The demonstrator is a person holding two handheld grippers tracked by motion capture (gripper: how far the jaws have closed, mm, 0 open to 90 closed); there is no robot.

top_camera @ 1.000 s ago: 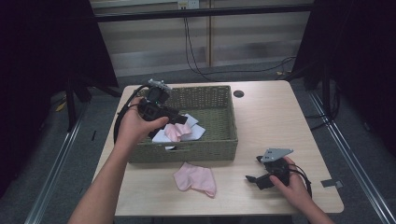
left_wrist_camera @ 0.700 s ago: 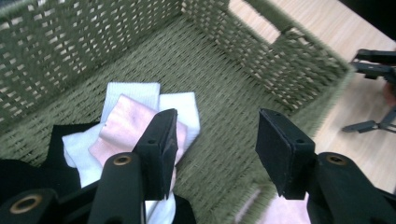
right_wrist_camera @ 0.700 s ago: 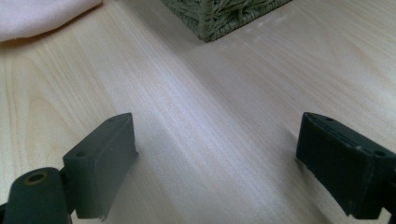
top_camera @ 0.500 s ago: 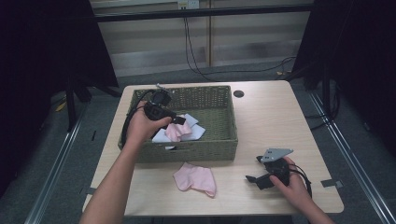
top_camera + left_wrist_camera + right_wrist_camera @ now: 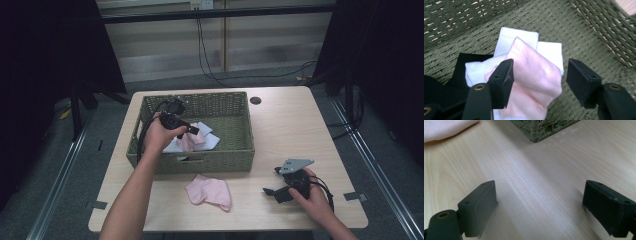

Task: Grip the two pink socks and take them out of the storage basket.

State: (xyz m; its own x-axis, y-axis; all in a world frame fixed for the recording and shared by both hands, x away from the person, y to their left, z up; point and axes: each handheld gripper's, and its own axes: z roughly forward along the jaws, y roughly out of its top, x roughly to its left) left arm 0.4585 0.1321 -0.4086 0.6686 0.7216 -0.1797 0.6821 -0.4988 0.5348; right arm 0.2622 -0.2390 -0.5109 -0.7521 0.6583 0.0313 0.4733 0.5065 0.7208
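Pale wood table (image 5: 280,125), green basket (image 5: 240,152) at its left. Your left gripper (image 5: 181,129) has dipped lower into the basket within the last second, and its jaws now stand wide around a pink sock (image 5: 534,82) lying on white ones (image 5: 519,37). That looks like a release. Your right gripper (image 5: 276,186) rests wide open on the table; a second pink sock (image 5: 210,191) lies beside it, probably next.

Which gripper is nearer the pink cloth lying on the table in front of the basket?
Right. The right gripper rests on the table just beside the pink cloth; the left gripper is inside the basket.
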